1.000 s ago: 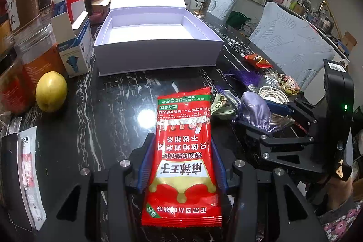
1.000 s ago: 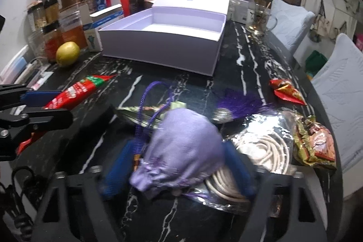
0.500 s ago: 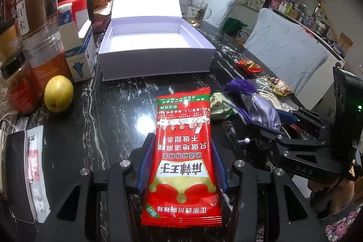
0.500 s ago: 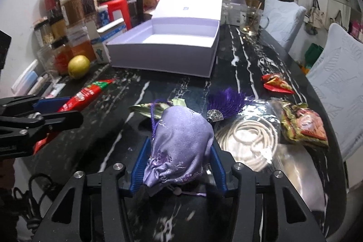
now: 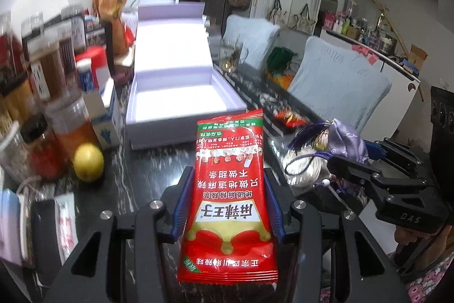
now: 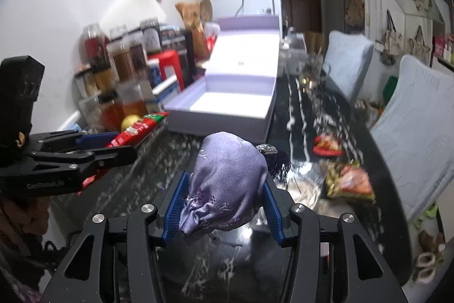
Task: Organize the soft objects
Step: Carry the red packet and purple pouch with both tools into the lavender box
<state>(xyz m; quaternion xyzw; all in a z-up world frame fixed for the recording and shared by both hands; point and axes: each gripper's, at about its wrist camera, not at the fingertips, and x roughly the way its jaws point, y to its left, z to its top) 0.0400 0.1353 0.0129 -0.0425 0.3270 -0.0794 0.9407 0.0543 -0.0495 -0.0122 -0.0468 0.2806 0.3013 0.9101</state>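
A red snack packet (image 5: pixel 229 189) with white print sticks out forward from my left gripper (image 5: pixel 227 175), which is shut on its lower half and holds it above the black marble table (image 5: pixel 142 178). My right gripper (image 6: pixel 224 181) is shut on a lavender silk pouch (image 6: pixel 227 183), whose dark purple tassel (image 6: pixel 279 163) hangs off to the right. Both are lifted off the table. In the left wrist view the pouch (image 5: pixel 347 141) and right gripper (image 5: pixel 357 161) are at right. In the right wrist view the left gripper (image 6: pixel 113 146) and packet (image 6: pixel 136 129) are at left. An open lavender box (image 5: pixel 184 132) lies ahead.
Jars (image 5: pixel 48 104), a carton and a lemon (image 5: pixel 88 165) crowd the table's left side. A coiled cord in clear wrap (image 5: pixel 303 172) and small snack packets (image 6: pixel 349 183) lie at right. A glass (image 5: pixel 231 58) stands behind the box. Pale padded chairs (image 5: pixel 337 87) line the right edge.
Both grippers have risen and tilted up with their loads. The right gripper's jaws closed on the pouch and lifted it off the table; its tassel now dangles.
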